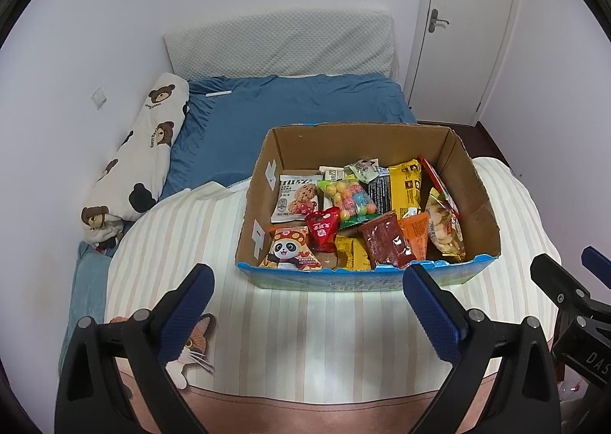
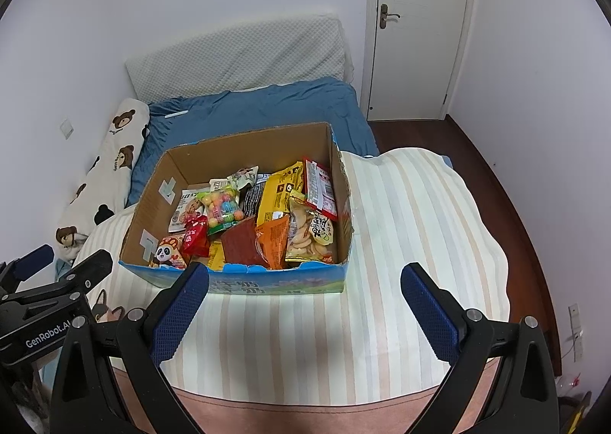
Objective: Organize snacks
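An open cardboard box (image 1: 473, 201) (image 2: 152, 201) stands on a striped cushion and holds several snack packets. Among them are a panda packet (image 1: 288, 248) (image 2: 170, 254), a bag of coloured candy balls (image 1: 351, 199) (image 2: 221, 208), a dark red packet (image 1: 385, 239) (image 2: 238, 243), a yellow packet (image 1: 406, 185) (image 2: 277, 193) and a bag of crackers (image 1: 445, 227) (image 2: 311, 239). My left gripper (image 1: 307, 279) is open and empty, just in front of the box. My right gripper (image 2: 305, 279) is open and empty, in front of the box's right corner.
The striped cushion (image 1: 305, 327) (image 2: 420, 227) lies on a bed with a blue sheet (image 1: 290, 101). A bear-print bolster (image 1: 141, 159) lies along the left wall. A white door (image 2: 416, 25) stands at the back right, with dark wood floor (image 2: 508, 204) beside the bed.
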A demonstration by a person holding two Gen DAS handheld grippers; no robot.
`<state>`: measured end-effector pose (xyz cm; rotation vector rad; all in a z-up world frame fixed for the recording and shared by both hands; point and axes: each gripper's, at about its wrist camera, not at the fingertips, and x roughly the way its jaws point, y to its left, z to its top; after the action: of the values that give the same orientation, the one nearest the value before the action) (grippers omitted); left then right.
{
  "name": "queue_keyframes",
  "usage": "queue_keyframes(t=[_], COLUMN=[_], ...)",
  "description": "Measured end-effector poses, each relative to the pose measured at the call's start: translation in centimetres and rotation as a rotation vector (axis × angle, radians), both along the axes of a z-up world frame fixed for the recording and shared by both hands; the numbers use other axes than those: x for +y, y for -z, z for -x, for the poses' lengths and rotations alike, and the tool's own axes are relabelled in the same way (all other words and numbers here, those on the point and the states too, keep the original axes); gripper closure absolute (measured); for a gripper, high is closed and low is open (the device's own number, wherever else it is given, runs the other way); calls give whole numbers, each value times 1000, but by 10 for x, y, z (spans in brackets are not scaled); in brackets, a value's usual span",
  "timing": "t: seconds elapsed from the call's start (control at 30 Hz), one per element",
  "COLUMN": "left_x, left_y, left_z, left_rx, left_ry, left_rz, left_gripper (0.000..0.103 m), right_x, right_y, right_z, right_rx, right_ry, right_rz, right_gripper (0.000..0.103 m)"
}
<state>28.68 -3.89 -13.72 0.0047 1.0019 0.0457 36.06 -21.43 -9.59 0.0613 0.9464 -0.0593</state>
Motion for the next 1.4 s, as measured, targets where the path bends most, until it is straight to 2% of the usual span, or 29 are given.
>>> queue_keyframes(t=[0.37, 1.4], left_x=[-3, -6], left_y=[-4, -8], left_z=[2, 5], left_rx=[-18, -25], left_ry=[-5, -4], left_rz=[-34, -20], left_gripper=[2, 2], right_x=[-2, -6], right_y=[-5, -4], right_z=[3, 3], right_rx=[-9, -3], right_ry=[7, 16], right_rz=[-3, -4], right_gripper=[0, 0])
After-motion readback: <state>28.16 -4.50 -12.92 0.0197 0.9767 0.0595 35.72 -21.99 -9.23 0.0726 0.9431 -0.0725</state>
